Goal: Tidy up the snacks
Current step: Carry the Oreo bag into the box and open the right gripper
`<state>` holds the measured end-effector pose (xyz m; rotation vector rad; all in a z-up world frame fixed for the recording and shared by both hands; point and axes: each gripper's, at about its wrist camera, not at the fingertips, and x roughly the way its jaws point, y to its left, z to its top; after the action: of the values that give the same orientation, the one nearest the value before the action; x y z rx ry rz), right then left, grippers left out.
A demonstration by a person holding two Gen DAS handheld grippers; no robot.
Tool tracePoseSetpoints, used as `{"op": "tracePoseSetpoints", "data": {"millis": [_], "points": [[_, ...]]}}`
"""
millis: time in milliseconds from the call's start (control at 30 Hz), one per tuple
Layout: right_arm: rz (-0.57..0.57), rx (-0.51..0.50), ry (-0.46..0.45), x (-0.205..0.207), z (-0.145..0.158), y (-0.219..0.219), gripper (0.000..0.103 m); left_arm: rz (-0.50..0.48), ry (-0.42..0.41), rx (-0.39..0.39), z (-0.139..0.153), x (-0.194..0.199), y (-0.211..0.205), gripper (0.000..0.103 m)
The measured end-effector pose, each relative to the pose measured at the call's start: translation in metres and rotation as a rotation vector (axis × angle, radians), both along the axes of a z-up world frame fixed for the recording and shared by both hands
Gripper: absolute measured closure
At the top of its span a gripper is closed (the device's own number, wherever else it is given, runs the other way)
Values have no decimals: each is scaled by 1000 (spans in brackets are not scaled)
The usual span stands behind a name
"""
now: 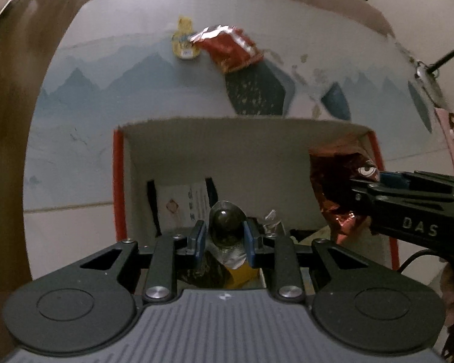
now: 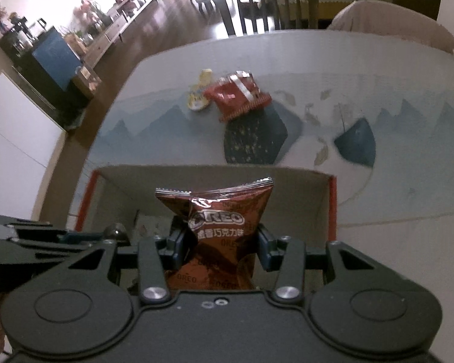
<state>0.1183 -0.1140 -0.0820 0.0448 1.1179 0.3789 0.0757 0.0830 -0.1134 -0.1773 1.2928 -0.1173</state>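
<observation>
Left tongs [image 1: 224, 239] clamped narrow on a small dark foil-wrapped snack [image 1: 225, 227], round bulge up between the blue pads; what kind of snack it is can't be told, the wrapper is dark and blurred. Right tongs [image 2: 224, 243] pinched on a brown Oreo packet [image 2: 219, 227], held upright, long axis vertical, crimped top edge above the pads.

Both point steeply down over an open cardboard box [image 1: 127, 163] with red outer sides, white inner walls. From the left wrist view the right tongs come in from the right edge with the packet at the box's right inner wall; the left tongs sit over the middle, above what looks like a paper sheet on the box floor. So the drop spot is straight below each load; neither needs to travel sideways much, just down and let go.

Further out on the desk [image 2: 393, 181], well apart from the box on its far side: a red snack bag [image 2: 237, 93] lying flat, touching a small yellow packet [image 2: 199, 95] at its left. Those two are not yet boxed. They lie about centred ahead of both tongs, so neither hand is clearly nearer.
</observation>
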Motion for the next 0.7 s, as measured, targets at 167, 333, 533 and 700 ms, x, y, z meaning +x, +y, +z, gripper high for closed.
{"op": "tracePoseSetpoints", "data": {"millis": [167,333,533,700], "points": [[-22,-7,34,3,-21,-1,58,-28,24,39,-16,5,-10,78],[-20,-22,66,5,-32,3,58,-11,113,49,-41,19,-7,78],[-10,-67,96,8,-44,9,58,-29,155,62,-56,25,-12,77],[-10,-54,121,10,-48,8,58,-22,197,79,-66,26,-13,77]]}}
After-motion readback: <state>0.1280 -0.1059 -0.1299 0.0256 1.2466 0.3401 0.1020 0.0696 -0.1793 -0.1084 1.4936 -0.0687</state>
